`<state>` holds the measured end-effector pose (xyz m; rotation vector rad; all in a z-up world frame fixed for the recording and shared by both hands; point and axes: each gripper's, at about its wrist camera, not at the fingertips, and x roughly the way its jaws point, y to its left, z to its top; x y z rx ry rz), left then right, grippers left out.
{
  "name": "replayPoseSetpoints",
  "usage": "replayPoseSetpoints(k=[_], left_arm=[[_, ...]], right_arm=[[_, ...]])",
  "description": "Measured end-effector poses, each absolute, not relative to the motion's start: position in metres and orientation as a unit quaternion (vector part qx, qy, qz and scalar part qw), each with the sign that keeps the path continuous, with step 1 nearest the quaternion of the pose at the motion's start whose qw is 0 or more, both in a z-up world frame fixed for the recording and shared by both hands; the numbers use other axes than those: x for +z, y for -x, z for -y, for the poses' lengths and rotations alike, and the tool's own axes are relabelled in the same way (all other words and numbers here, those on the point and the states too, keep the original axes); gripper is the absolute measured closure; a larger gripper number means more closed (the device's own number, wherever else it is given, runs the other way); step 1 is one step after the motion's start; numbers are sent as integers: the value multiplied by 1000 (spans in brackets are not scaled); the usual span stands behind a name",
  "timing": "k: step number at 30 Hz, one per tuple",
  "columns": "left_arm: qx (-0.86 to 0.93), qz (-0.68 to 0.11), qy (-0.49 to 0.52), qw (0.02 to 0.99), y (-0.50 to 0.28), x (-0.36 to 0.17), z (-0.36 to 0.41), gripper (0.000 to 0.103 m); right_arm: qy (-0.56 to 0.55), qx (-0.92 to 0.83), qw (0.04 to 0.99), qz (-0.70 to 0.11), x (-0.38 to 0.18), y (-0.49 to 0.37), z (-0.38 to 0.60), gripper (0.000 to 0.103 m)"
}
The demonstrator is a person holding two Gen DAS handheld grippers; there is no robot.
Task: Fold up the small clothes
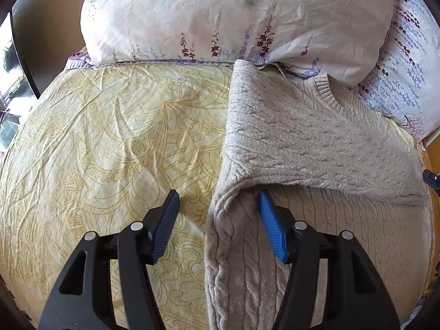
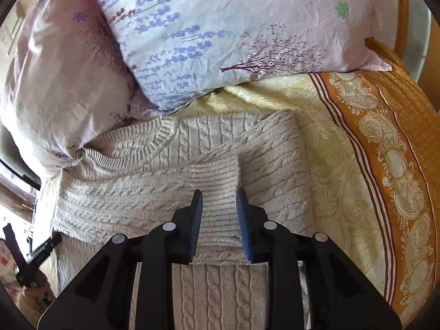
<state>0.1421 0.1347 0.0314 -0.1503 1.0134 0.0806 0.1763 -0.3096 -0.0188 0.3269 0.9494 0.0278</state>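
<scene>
On the bed: we see a beige cable-knit sweater [image 1: 316,143] lying on a yellow patterned sheet [image 1: 110,137], its ribbed collar [image 1: 328,93] up against the pillows.
Pillows: two floral ones, a pale one [image 1: 220,13] behind the sheet and a lavender-print one [image 2: 233,33] beside it; the collar end of the sweater touches them.
Sweater folds: in the left view we see one sleeve [image 1: 316,162] laid across the body; in the right view another sleeve lies across, its ribbed cuff [image 2: 217,176] just ahead of our right fingers.
Left gripper [image 1: 217,200]: our fingers stand released, wide apart, straddling the sweater's left folded edge; one finger [image 1: 165,225] is over the sheet, the other sits at the fold under the sleeve, neither pressing cloth.
Right gripper [image 2: 219,200]: our fingers are part open over the sleeve below the cuff; knit shows between them, but we cannot tell whether they pinch it.
Sheet border: an orange paisley band [image 2: 385,165] runs along the right side, well apart from the sweater.
</scene>
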Motion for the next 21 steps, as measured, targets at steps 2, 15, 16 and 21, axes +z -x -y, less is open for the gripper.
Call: replayPoseSetpoints(k=[2,15,16,21], left_arm=[[48,-483,76,871,-145,31,-138,44],[-83,-482,218,845,-64,40,-170,36],[-92,-484,229,840,-56,38,-171,36],[-121,-498,266,816,-28,28,-168,40]], right_arm=[[-131,-1,865,-485,-35,-181,303,77],[-308,18,845,-436,-13,-83,396,33],[-318,19,838,-442,-19,-76,402,33],[-374,60,798,-468,-48,-45,409,40]])
